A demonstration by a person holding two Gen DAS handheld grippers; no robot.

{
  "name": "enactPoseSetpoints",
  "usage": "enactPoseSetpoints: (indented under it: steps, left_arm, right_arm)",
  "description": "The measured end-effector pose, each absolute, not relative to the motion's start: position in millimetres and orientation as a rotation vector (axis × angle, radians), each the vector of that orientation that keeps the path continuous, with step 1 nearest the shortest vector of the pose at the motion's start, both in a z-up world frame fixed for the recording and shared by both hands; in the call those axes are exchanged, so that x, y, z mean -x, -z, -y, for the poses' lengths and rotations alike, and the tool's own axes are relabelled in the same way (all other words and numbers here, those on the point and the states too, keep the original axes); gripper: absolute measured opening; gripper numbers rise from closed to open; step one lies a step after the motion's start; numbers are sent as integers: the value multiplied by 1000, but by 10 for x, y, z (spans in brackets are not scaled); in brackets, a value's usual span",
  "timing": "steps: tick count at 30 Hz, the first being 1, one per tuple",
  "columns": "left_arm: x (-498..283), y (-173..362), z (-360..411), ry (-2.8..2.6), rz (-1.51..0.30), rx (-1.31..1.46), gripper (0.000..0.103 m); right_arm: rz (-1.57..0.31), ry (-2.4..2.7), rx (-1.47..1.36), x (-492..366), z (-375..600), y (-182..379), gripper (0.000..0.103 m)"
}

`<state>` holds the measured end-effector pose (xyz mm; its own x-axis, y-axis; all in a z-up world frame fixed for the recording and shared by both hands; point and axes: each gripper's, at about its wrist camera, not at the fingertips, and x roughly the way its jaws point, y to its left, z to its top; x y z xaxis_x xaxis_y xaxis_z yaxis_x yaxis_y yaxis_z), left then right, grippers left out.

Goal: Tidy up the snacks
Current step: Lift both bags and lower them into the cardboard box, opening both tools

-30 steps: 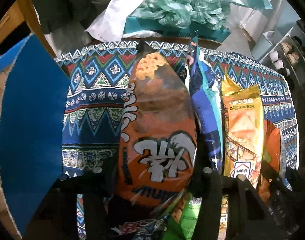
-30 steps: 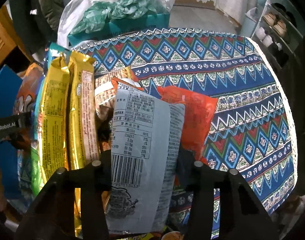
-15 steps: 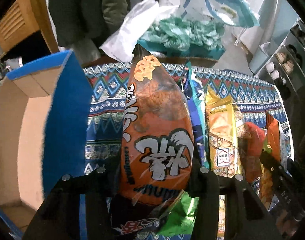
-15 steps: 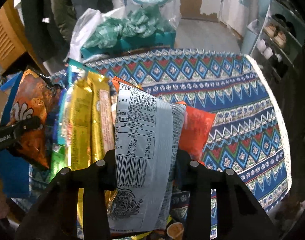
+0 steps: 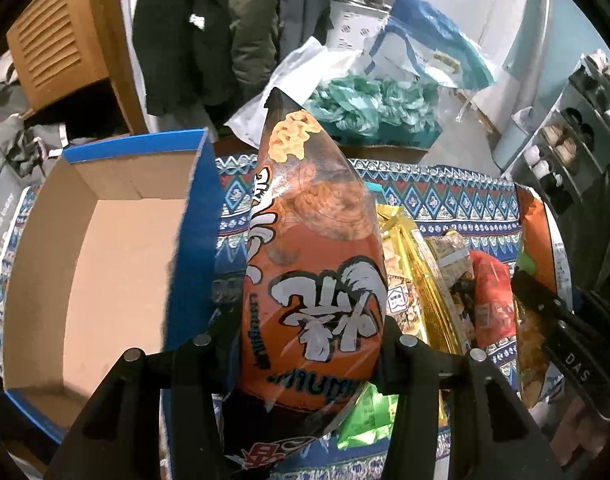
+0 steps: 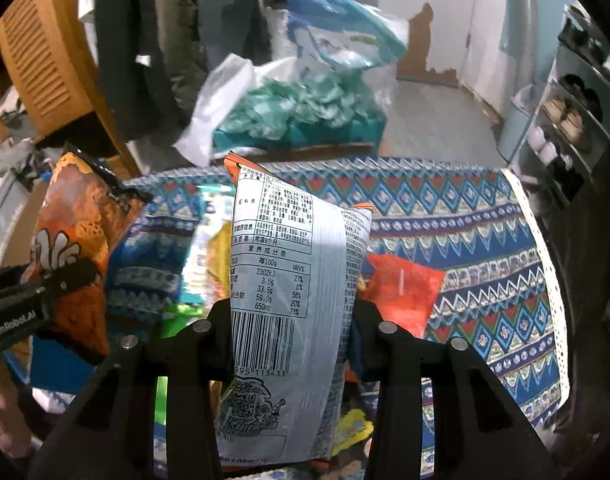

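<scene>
My left gripper (image 5: 305, 344) is shut on an orange snack bag (image 5: 313, 264) and holds it upright above the table, just right of an open blue cardboard box (image 5: 105, 264). My right gripper (image 6: 293, 332) is shut on a silver-backed snack bag (image 6: 293, 280) with a barcode, also lifted. The orange bag shows in the right wrist view (image 6: 73, 248) at the left. Below lie gold packets (image 5: 421, 280), a red packet (image 6: 401, 288), a blue packet (image 6: 145, 276) and a green packet (image 5: 365, 416).
A blue patterned tablecloth (image 6: 485, 260) covers the table. Teal and white plastic bags (image 5: 369, 100) sit behind the far edge. A wooden cabinet (image 5: 61, 48) stands at the back left, a shoe rack (image 5: 569, 152) at the right.
Both grippers have risen with their bags. The left one has moved so that the inside of the blue box has come into view beside the orange bag.
</scene>
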<state>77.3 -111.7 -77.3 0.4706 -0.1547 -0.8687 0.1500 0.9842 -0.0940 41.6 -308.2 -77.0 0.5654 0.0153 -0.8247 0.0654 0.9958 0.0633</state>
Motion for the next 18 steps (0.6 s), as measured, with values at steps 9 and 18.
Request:
enactPoseSetpoints:
  steps: [9,18]
  left_arm:
    - [-618,537,835,168,-1024,59,49]
    - [-513,330,440,130,-980,131,49]
  right_arm:
    - [-942,-49,-80,-431,2754,578,40]
    - [-938,-130,-69,-562,2305,458,40]
